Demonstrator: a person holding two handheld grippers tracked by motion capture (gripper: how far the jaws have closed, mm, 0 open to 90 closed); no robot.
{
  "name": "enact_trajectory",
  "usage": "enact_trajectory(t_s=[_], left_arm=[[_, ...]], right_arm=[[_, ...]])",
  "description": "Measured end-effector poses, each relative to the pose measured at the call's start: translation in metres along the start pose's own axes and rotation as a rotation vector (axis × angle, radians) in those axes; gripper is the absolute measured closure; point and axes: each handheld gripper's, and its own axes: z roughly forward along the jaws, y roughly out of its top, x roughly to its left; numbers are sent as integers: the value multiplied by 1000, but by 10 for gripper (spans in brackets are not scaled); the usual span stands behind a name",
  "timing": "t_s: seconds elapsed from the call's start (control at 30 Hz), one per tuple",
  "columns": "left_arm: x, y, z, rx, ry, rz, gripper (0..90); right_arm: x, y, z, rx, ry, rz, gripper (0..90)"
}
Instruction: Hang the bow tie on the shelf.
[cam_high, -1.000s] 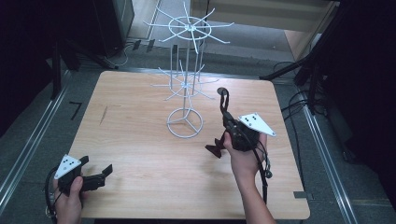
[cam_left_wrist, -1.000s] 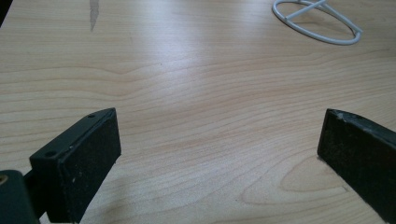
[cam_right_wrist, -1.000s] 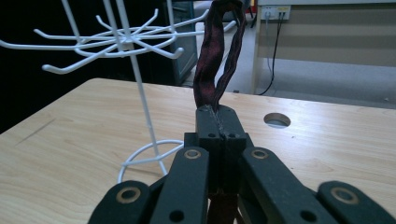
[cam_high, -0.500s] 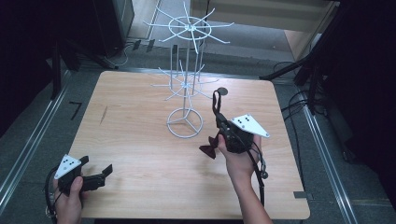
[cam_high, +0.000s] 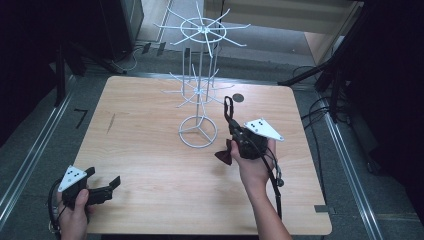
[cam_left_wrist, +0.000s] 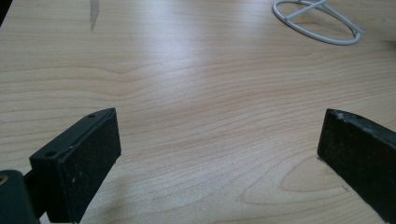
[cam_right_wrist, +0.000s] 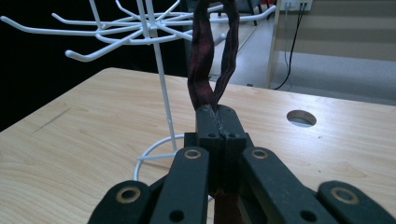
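Both grippers are out over the wooden table (cam_high: 150, 150). At its far middle stands a white wire rack (cam_high: 199, 95), hooked arms spreading from a central pole above a ring base. Beside that base the person's right hand (cam_high: 255, 167) lifts the right gripper (cam_high: 231, 120), jaws pressed together on a dark red strap (cam_right_wrist: 212, 51) that loops upward, its bow-like end (cam_high: 223, 156) dangling below. At the near left corner, the left gripper (cam_high: 107, 184) rests low, jaws spread wide apart with nothing between them.
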Motion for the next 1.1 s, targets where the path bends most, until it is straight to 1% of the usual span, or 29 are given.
enact_trajectory(t_s=[0.13,0.3,0.53,0.83,1.1], left_arm=[[0,0,0,0,0,1,1],[0,0,0,-1,1,1,1],[0,0,0,-1,2,1,1],[0,0,0,-1,0,-1,1],[0,0,-1,-4,-1,-1,1]], right_arm=[[-2,-1,5,11,6,18,900],[-3,-3,10,26,11,20,900],[-4,-4,21,43,7,27,900],[2,-3,37,61,9,34,900],[6,-9,52,84,6,32,900]])
